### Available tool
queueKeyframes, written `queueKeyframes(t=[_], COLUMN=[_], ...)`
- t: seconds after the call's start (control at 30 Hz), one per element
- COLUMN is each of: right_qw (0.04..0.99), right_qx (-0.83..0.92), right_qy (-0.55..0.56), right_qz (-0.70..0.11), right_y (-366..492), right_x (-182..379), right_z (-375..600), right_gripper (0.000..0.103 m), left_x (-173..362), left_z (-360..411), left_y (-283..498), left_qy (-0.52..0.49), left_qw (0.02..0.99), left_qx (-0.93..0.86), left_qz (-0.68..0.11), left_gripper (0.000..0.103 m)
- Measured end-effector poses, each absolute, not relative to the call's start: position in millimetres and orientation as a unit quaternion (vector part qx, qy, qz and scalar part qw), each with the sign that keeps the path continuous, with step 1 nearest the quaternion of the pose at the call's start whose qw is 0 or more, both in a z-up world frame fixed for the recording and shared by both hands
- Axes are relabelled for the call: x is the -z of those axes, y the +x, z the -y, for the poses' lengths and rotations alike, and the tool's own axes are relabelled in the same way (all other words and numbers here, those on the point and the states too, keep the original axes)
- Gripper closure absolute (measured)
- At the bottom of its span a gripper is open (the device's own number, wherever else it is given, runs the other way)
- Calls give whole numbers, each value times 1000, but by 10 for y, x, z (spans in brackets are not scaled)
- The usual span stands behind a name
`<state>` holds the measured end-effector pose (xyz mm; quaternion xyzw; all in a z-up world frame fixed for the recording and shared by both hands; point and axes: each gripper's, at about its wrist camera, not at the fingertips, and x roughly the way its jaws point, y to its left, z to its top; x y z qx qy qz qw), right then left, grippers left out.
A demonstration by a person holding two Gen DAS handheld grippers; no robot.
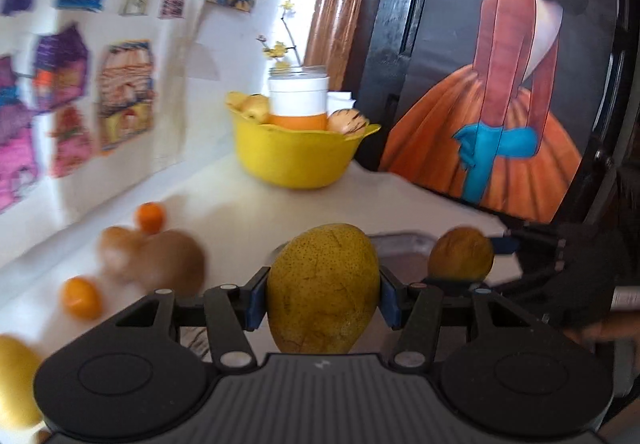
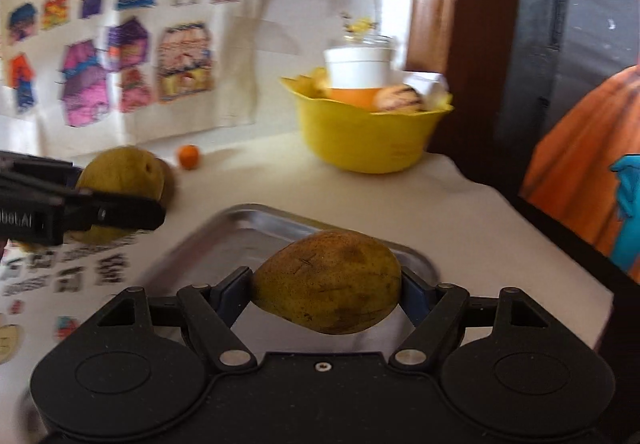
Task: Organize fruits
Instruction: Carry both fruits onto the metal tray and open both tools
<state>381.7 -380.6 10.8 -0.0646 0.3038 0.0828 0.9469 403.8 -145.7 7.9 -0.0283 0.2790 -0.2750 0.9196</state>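
Note:
My left gripper (image 1: pixel 323 298) is shut on a yellow-green pear (image 1: pixel 323 284), held upright between the blue pads. My right gripper (image 2: pixel 327 290) is shut on a browner pear (image 2: pixel 328 280), which lies sideways above a metal tray (image 2: pixel 248 224). In the left wrist view that second pear (image 1: pixel 460 254) hangs at the right over the tray (image 1: pixel 400 240). In the right wrist view the left gripper's black finger (image 2: pixel 128 213) crosses the first pear (image 2: pixel 124 171) at the left. Small oranges (image 1: pixel 151 217) (image 1: pixel 81 298), a blurred brown fruit (image 1: pixel 156 262) and a yellow fruit (image 1: pixel 14 380) lie on the white table.
A yellow bowl (image 1: pixel 288 159) (image 2: pixel 360 143) stands at the back with a white-and-orange container, a striped fruit (image 1: pixel 348 121) and yellow fruits in it. Behind are a wall with coloured pictures, a wooden frame and a dark painted panel (image 1: pixel 500 83). Printed paper (image 2: pixel 72 276) lies left of the tray.

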Motion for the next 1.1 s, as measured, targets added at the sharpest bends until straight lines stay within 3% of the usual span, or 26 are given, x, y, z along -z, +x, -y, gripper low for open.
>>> queueKeyframes(t=[0.3, 0.9, 1.0, 1.1], right_qw=[943, 937, 939, 940], right_qx=[-67, -75, -78, -79], right_qy=[-79, -100, -105, -112], right_qz=[-315, -325, -319, -311], right_y=[4083, 4142, 4103, 4050], right_x=[60, 196, 193, 175], right_z=[3954, 3832, 3826, 3819], right_gripper=[25, 24, 19, 15], left_x=[175, 321, 332, 314], left_z=[1759, 1854, 1868, 1847], left_y=[4537, 4573, 4566, 4538], left_qy=[-22, -1, 0, -11], left_qw=[910, 901, 898, 901], left_qx=[277, 285, 288, 286], left_qz=[-307, -328, -334, -327], left_gripper=[45, 44, 44, 37])
